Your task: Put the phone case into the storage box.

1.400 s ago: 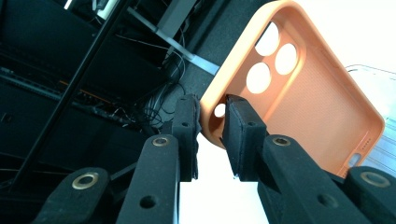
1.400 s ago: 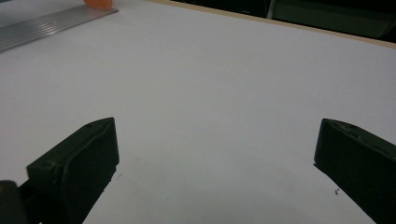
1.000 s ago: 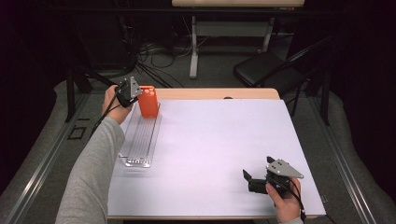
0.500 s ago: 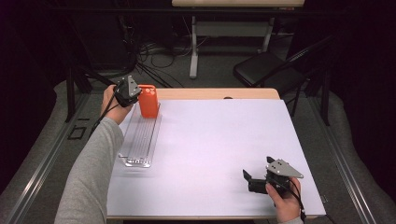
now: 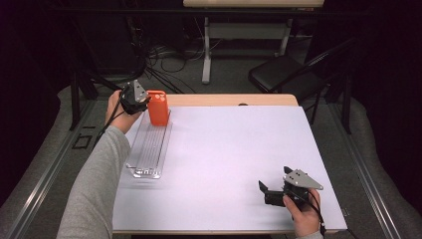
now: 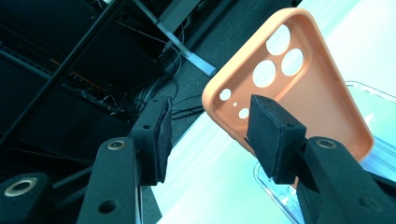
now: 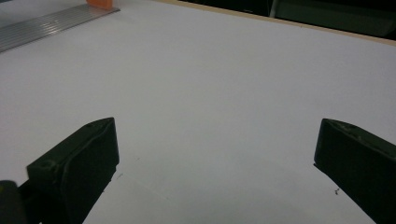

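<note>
A white sheet (image 5: 234,159) covers most of the wooden tabletop (image 5: 229,100), leaving a bare strip along the far edge. Beyond the table, a black folding chair (image 5: 283,74) stands on the grey floor. Tangled cables (image 5: 164,52) lie beside a white table leg (image 5: 206,50) further back.

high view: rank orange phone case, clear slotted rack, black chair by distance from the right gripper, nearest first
From the right gripper, at the table's near right:
1. Clear slotted rack, to its left; the near end is closest.
2. Orange phone case, standing at the rack's far end, by the left gripper.
3. Black chair, beyond the table's far edge.
</note>
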A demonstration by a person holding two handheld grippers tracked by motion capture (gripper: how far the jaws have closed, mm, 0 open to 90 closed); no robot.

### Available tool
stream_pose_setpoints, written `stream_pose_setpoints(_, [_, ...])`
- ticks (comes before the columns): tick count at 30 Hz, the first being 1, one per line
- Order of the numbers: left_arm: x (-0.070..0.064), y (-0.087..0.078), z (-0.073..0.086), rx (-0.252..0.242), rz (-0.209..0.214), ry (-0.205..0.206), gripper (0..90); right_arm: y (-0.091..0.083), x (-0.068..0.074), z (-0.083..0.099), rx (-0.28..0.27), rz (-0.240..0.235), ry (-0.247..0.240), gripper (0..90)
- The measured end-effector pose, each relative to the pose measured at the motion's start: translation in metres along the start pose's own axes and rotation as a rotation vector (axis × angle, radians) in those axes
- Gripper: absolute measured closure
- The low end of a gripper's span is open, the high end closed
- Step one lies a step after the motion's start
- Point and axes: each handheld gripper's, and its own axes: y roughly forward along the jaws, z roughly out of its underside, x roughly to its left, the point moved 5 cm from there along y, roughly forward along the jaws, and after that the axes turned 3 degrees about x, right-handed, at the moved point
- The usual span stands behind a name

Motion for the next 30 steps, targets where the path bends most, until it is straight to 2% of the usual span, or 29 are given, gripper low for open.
stream_pose_setpoints(4, [-0.001, -0.001, -0.001, -0.001, 0.004, -0.004, 49.8, 0.001, 0.0, 0.0, -0.001, -0.001, -0.001, 0.0])
stream_pose_setpoints(9, [-0.001, -0.003, -0.003, -0.005, -0.013, 0.023, 47.2, 0.001, 0.0, 0.0, -0.002, -0.003, -0.001, 0.0])
stream_pose_setpoints(14, [-0.001, -0.005, -0.002, 0.006, -0.01, 0.017, 47.0, 0.001, -0.001, 0.0, 0.001, -0.004, -0.001, 0.0])
stream_pose_setpoints(17, [0.0, -0.006, 0.0, 0.03, -0.01, -0.008, 47.0, 0.001, -0.001, 0.0, -0.002, -0.006, -0.003, 0.0])
stream_pose_setpoints(22, [0.0, -0.009, 0.0, 0.041, -0.004, -0.029, 46.6, 0.001, 0.0, 0.0, -0.004, -0.012, -0.005, 0.0])
stream_pose_setpoints(25, [-0.001, -0.011, -0.001, 0.042, 0.006, -0.06, 45.4, 0.002, 0.001, -0.001, 0.0, -0.018, -0.011, 0.0])
stream_pose_setpoints(30, [-0.001, -0.015, -0.001, 0.054, 0.018, -0.071, 44.9, 0.004, 0.002, -0.002, -0.003, -0.024, -0.021, 0.0])
